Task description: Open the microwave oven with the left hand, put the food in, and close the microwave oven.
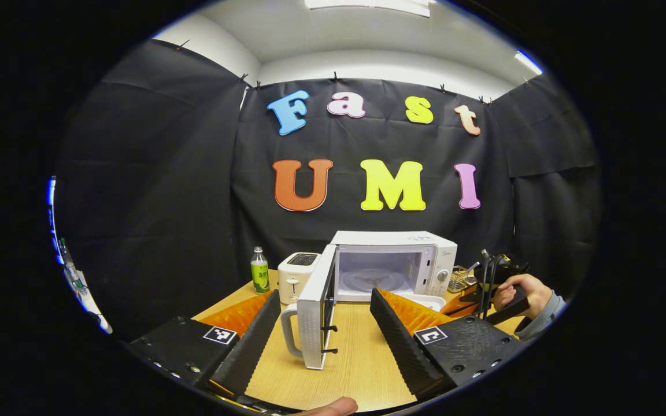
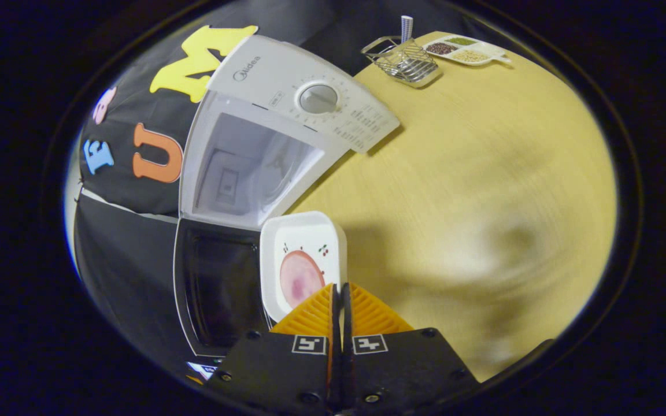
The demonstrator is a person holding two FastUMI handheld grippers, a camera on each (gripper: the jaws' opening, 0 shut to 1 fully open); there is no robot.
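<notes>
With your left gripper [image 1: 326, 326] spread open before the open microwave [image 1: 393, 264], your right gripper [image 2: 341, 300] pinches the near rim of the food dish [image 2: 303, 263], light, stiff, likely slippery, so keep it level.

Bright overhead light — fisheye-warped edges, blurred, shadowed table [image 2: 483, 190].

White microwave [image 1: 393, 263], white dish [image 2: 303, 263] with pink, perhaps cherry-dotted print, pale wood-grain table [image 2: 472, 173].
</notes>
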